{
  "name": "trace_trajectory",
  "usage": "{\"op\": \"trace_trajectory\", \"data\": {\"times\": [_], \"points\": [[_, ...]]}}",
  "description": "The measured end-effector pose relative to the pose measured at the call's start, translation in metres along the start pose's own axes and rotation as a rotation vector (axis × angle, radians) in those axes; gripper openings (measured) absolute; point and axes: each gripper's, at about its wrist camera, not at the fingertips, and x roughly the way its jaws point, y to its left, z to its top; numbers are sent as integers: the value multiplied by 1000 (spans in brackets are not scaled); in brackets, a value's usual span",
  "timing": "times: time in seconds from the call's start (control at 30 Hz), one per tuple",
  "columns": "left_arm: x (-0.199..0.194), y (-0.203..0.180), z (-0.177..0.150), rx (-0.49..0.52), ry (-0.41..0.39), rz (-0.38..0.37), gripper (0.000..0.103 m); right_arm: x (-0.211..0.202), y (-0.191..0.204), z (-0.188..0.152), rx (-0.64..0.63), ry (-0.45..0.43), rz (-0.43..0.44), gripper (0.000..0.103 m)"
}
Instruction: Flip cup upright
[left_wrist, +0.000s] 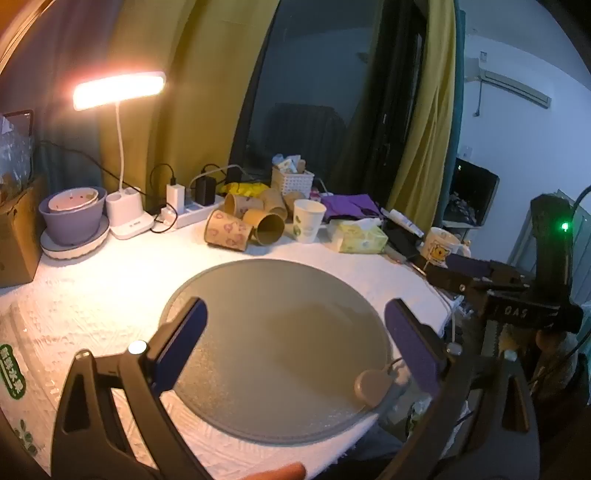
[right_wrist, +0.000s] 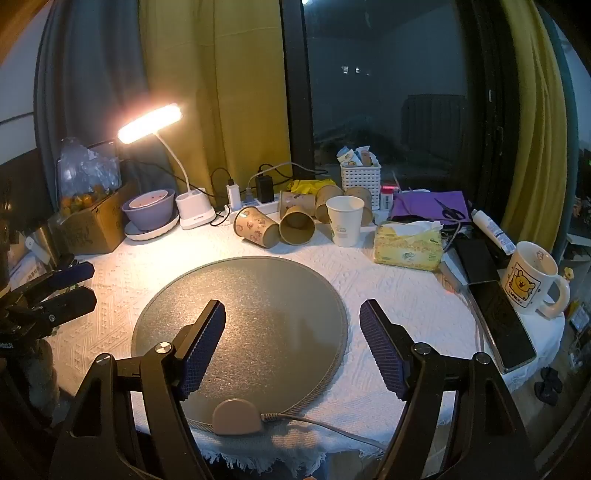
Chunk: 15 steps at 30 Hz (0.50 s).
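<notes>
The cups sit at the far side of the table, beyond the round grey mat (right_wrist: 240, 325): a white paper cup (right_wrist: 345, 220) stands upright with its mouth up, and just to its left a cluster of brown paper cups lies tumbled. The nearest printed brown cup (right_wrist: 257, 226) lies on its side, touching a second brown cup (right_wrist: 296, 224) whose open mouth faces the room; more brown ones are piled behind them. Neither tool is near them. The left gripper (left_wrist: 295, 343) hangs over the mat with its blue-padded jaws spread wide and nothing between them. The right gripper (right_wrist: 291, 345) is likewise released, its jaws parted over the mat's near half. A small round puck (right_wrist: 237, 417) on a cable rests at the mat's near edge. To the right of the white cup lies a yellow tissue pack (right_wrist: 408, 245), then a cartoon mug (right_wrist: 530, 282) near the table's edge. A lit desk lamp (right_wrist: 149, 123) glows at the back left, beside a purple bowl (right_wrist: 149, 210).
</notes>
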Motion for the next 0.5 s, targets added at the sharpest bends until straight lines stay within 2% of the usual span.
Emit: {"op": "trace_trajectory", "data": {"times": [0.33,0.5], "points": [[-5,14,4,-2,5,-5,98,1,0,0,1,0,0,78],[-1,4,1,-8,-13,5,98,0,0,1,0,0,0,78]]}}
